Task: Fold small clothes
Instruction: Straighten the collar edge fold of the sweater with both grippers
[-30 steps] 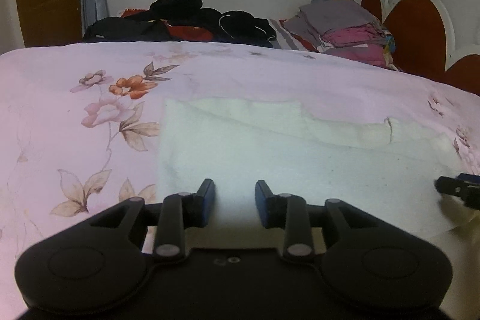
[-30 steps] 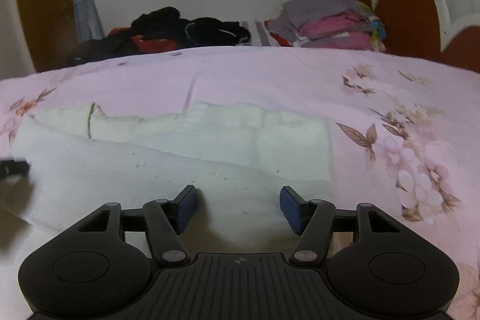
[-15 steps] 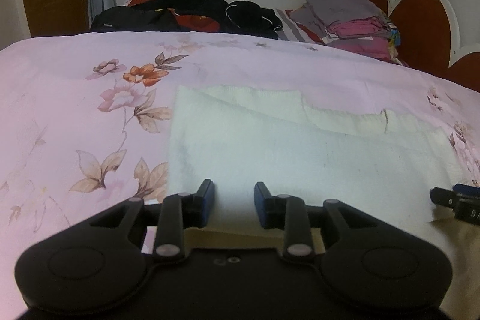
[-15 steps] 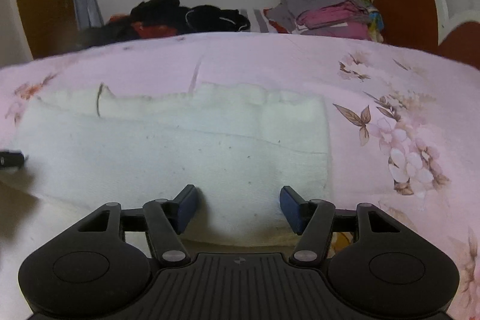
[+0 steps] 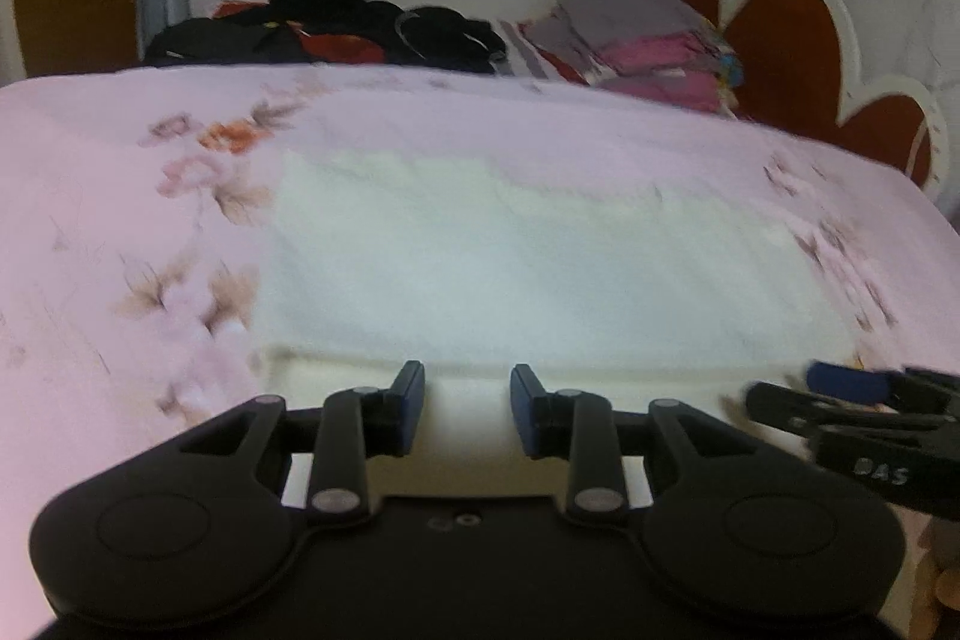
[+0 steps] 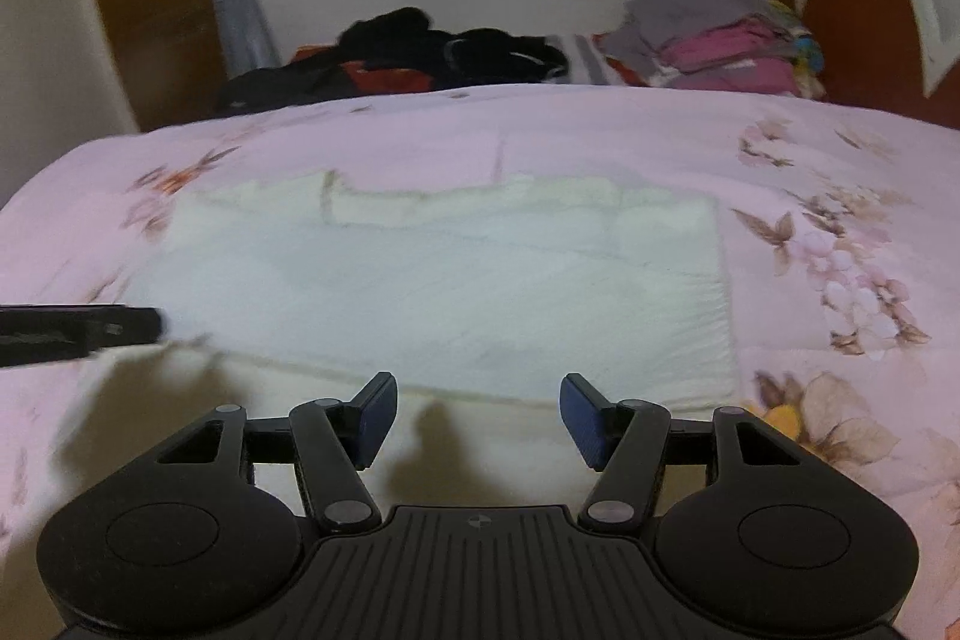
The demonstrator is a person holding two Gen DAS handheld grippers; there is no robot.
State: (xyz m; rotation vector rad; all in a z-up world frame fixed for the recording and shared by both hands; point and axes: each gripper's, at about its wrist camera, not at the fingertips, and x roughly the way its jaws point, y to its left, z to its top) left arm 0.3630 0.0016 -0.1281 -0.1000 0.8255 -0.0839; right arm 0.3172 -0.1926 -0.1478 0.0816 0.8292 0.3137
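The folded white cloth (image 6: 432, 280) lies flat on the flowered bed (image 6: 600, 130); left claw (image 5: 467, 409) and right claw (image 6: 478, 418) hover released, holding nothing.

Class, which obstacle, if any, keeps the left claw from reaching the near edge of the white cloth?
Probably none: the left claw is open just above the white cloth's near edge, nothing between them.

**Cloth below, plastic in my hands**

I see the white cloth (image 6: 432, 280) as soft, nubbly and matt, on a smooth flowered bedspread (image 5: 108, 232). My left gripper (image 5: 467, 409) and right gripper (image 6: 478, 421) look like matt black plastic with dull blue pads (image 6: 579, 418). The headboard (image 5: 780, 40) looks glossy.
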